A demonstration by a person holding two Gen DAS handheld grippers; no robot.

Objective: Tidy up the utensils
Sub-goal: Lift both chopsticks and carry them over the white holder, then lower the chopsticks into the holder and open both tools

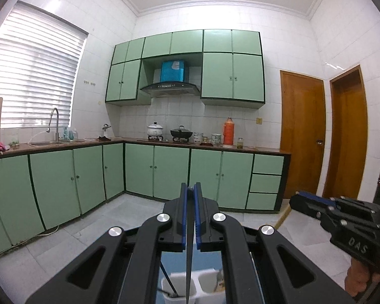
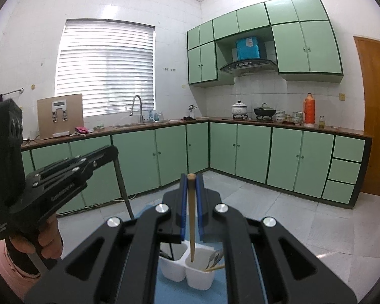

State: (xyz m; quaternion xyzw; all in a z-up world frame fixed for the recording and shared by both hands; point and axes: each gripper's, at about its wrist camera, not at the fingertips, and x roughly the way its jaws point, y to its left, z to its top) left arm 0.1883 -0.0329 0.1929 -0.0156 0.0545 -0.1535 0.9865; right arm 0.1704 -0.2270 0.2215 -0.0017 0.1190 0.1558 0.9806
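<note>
My left gripper (image 1: 190, 192) is shut on a black chopstick (image 1: 188, 258) that hangs down into the left cup of a white two-cup utensil holder (image 1: 207, 295). My right gripper (image 2: 190, 178) is shut on a wooden chopstick (image 2: 192, 228) whose tip points down into the right cup of the same holder (image 2: 174, 272). That right cup holds a metal utensil and a wooden piece (image 2: 214, 262); the left cup holds a black chopstick (image 2: 168, 250). Each gripper shows in the other's view, the right one (image 1: 295, 197) and the left one (image 2: 115, 149).
The holder stands on a blue mat (image 2: 169, 291). Green floor cabinets (image 1: 169, 172) and a counter with sink, pots and an orange thermos (image 1: 228, 131) run along the far walls. Wooden doors (image 1: 302, 136) are at the right. A tiled floor lies between.
</note>
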